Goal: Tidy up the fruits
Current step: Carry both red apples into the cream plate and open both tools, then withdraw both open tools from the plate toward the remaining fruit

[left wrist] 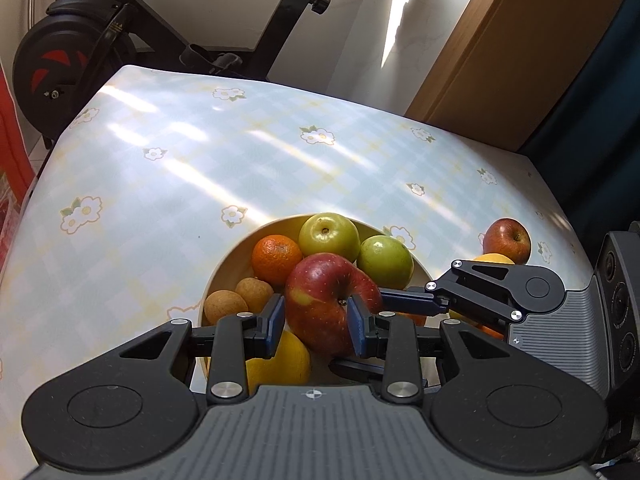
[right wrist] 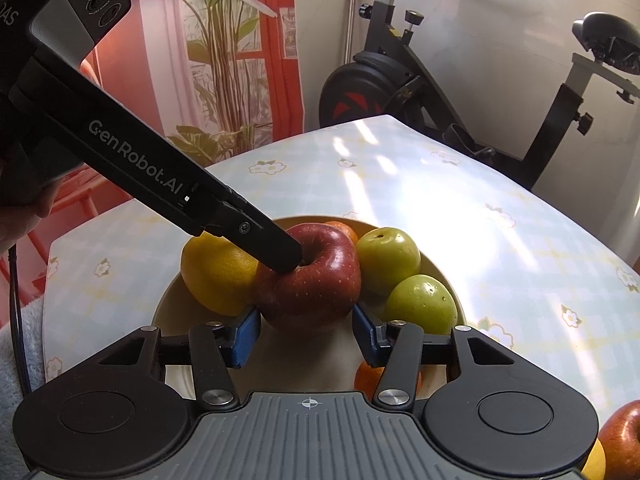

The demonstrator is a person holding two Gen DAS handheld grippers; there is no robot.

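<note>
The left gripper pinches a large red apple between its blue pads, one pad tucked into the stem hollow and the other on the apple's outer side. The right gripper is spread wide, its pads either side of the same apple; whether they touch the skin is hard to tell. The apple sits on top of the pile in a cream bowl. Beside it lie two green apples, a tangerine, two brown round fruits of a kind I cannot name, and a yellow citrus, half hidden behind the left gripper's linkage. An orange fruit shows only in part under the right gripper. Outside the bowl, near the edge of the flowered tablecloth, a second red apple rests against a yellow fruit mostly covered by the right gripper. An exercise bike stands past the table.
</note>
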